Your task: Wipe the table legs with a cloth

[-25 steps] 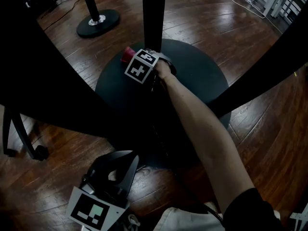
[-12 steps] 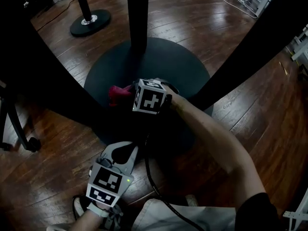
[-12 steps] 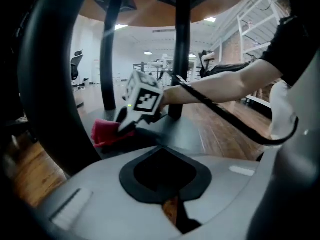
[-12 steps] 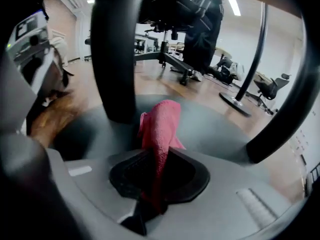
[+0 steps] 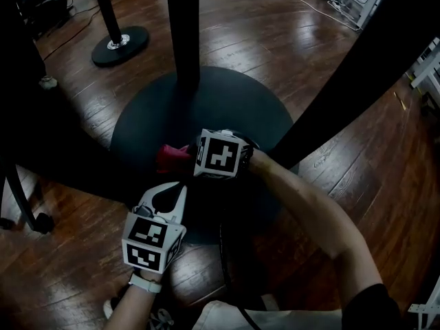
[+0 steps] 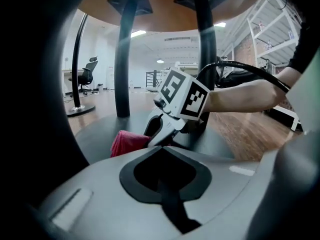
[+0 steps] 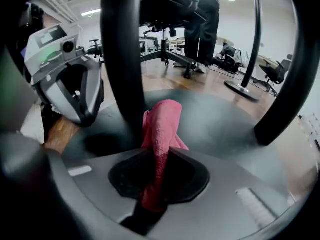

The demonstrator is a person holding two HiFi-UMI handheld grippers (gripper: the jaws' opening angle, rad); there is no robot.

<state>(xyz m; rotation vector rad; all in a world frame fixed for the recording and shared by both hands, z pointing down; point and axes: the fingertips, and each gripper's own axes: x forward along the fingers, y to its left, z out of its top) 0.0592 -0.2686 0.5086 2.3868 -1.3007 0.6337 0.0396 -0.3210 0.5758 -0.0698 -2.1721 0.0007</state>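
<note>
My right gripper [image 5: 187, 155] is shut on a red cloth [image 5: 169, 157] low over the round black base [image 5: 227, 102] of the table, nearer me than the black central column [image 5: 184, 33]. In the right gripper view the cloth [image 7: 161, 129] sticks up out of the shut jaws, close beside a black leg [image 7: 122, 59]; whether they touch is unclear. My left gripper [image 5: 169, 199] is shut and holds nothing, at the base's near edge just below the right one. The left gripper view shows the right gripper [image 6: 172, 109] and the cloth [image 6: 127, 142] ahead.
A second black stand with a small round base [image 5: 118, 45] sits on the wooden floor [image 5: 357, 184] at the far left. Broad dark shapes cross the head view at left and right. An office chair [image 6: 89, 74] and white shelving [image 6: 272, 29] stand farther off.
The right gripper has carried the cloth from the foot of the column toward me across the base. The left gripper has moved forward to the base's near edge.
</note>
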